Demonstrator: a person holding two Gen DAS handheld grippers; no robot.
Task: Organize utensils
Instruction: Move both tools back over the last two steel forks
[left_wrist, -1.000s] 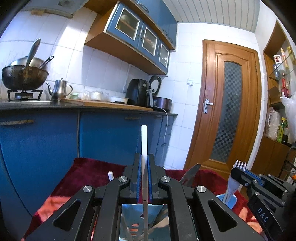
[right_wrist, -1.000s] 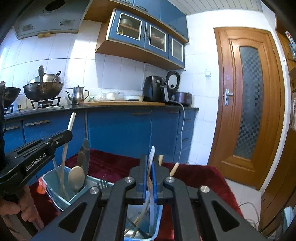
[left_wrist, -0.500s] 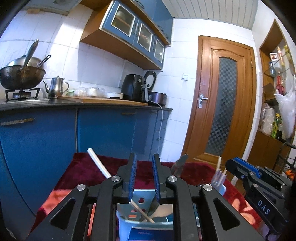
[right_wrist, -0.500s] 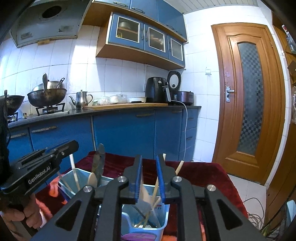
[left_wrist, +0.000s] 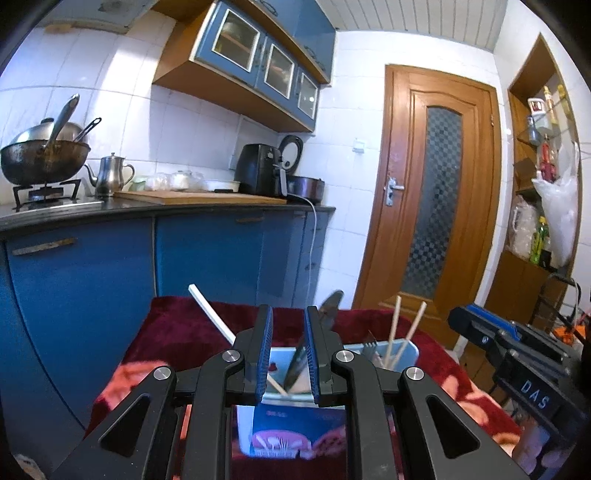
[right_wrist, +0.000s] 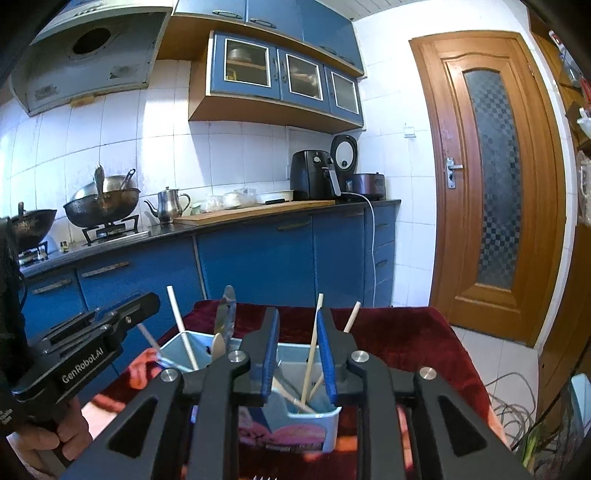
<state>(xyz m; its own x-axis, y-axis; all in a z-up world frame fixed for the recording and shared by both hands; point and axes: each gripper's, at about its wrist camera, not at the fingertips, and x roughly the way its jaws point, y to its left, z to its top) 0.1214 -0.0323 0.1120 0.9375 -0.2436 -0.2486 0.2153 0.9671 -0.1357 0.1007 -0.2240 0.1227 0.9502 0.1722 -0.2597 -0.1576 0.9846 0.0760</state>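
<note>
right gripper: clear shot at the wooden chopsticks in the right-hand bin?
Probably yes. The right gripper has open, empty jaws, and the wooden chopsticks stand right ahead in the bin, tops poking above its rim, unblocked.

Both tongs have let go. The left tongs (left_wrist: 287, 350) have parted; their white stick (left_wrist: 211, 314) now leans in the blue holder (left_wrist: 295, 424). The right tongs (right_wrist: 297, 354) have just opened, their chopstick (right_wrist: 312, 343) loose in that holder.

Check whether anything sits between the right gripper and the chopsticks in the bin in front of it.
Nothing visible blocks it. The right gripper has just been opening, jaws apart and empty, and the chopsticks lean in the light blue bin straight ahead, seen through the gap. The knife stands off left in the other bin.
</note>
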